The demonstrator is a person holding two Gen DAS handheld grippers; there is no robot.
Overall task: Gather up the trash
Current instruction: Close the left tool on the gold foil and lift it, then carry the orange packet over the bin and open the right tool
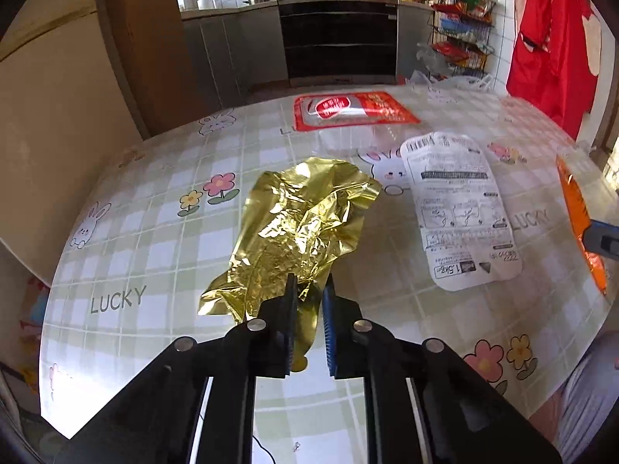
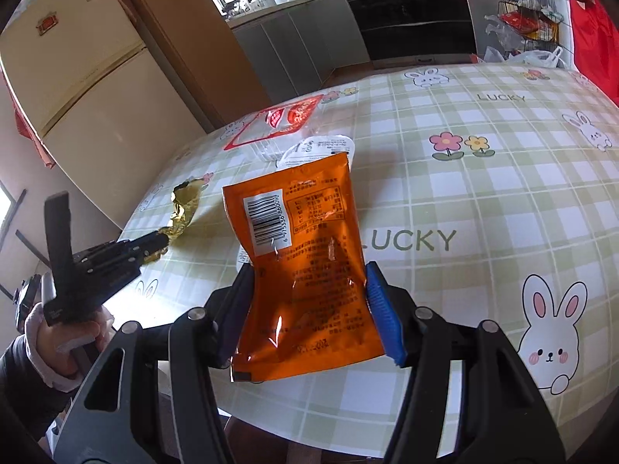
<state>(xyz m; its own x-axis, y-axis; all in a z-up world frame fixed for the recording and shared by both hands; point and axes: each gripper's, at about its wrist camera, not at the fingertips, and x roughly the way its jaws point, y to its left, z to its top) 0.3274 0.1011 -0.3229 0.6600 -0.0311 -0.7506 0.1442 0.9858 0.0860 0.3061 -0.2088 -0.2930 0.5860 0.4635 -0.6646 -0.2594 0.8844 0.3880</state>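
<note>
My left gripper (image 1: 309,284) is shut on the near end of a crumpled gold foil wrapper (image 1: 298,224), which lies on the checked tablecloth; wrapper (image 2: 183,208) and gripper (image 2: 160,241) also show in the right wrist view. My right gripper (image 2: 309,274) is shut on the sides of an orange snack bag (image 2: 303,270), bowing it between the fingers; the bag's edge shows at the right of the left wrist view (image 1: 580,220). A white printed wrapper (image 1: 460,208) and a red-and-clear package (image 1: 348,110) lie flat farther back.
The round table (image 2: 503,193) has a green checked cloth with rabbits and flowers. Behind it are a cream fridge (image 2: 77,77), kitchen cabinets with an oven (image 1: 338,38), a wire rack of goods (image 1: 460,34) and a red apron (image 1: 553,46).
</note>
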